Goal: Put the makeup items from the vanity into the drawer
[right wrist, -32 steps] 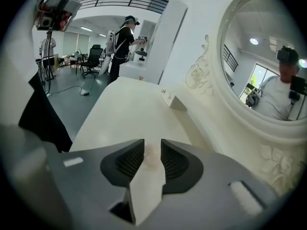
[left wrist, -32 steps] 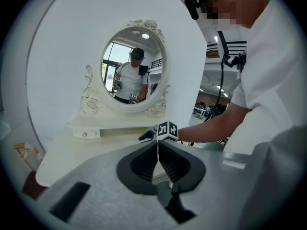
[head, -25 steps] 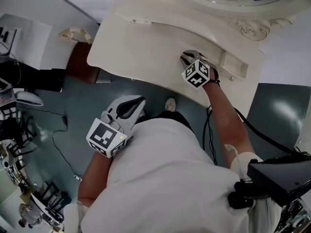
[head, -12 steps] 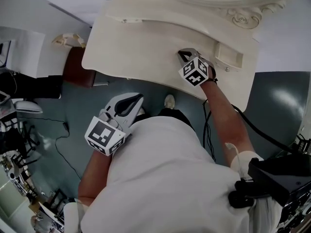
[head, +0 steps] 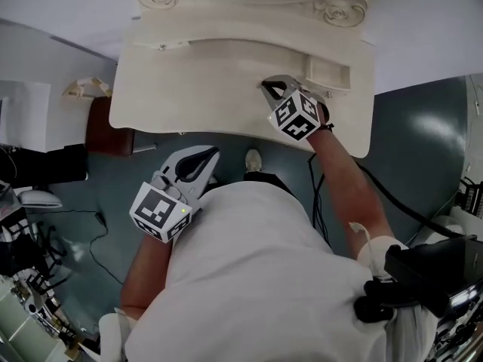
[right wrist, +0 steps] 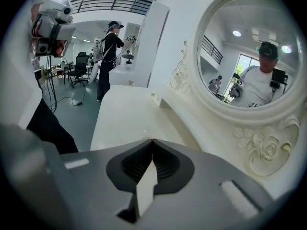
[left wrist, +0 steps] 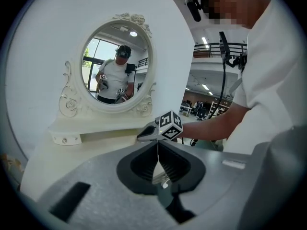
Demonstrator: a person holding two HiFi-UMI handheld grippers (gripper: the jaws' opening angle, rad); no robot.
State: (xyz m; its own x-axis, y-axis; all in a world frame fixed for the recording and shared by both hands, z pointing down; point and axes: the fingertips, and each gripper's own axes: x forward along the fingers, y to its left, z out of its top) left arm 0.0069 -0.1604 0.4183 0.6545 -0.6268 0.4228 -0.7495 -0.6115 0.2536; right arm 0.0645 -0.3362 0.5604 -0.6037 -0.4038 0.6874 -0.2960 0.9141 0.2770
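Note:
The cream vanity top (head: pixel 196 81) lies bare, with no makeup items in sight in any view. My right gripper (head: pixel 266 87) hovers low over its right part, just left of a small open drawer (head: pixel 328 72). Its jaws are shut with nothing between them (right wrist: pixel 152 141). My left gripper (head: pixel 215 154) hangs in front of the vanity, above the floor and close to the person's body. It is also shut and empty (left wrist: pixel 157 142). The left gripper view shows the right gripper (left wrist: pixel 146 134) over the tabletop, below the oval mirror (left wrist: pixel 115 63).
A small closed drawer with a knob (left wrist: pixel 64 139) sits at the vanity's back left. A red-brown stool (head: pixel 106 127) stands under the left end. A shoe (head: pixel 253 159) and cables lie on the grey floor. Another person (right wrist: pixel 111 47) stands far off.
The head view has swung, so the vanity now sits higher and further left in the picture. The right gripper stays by the small right drawer. The left gripper has barely moved.

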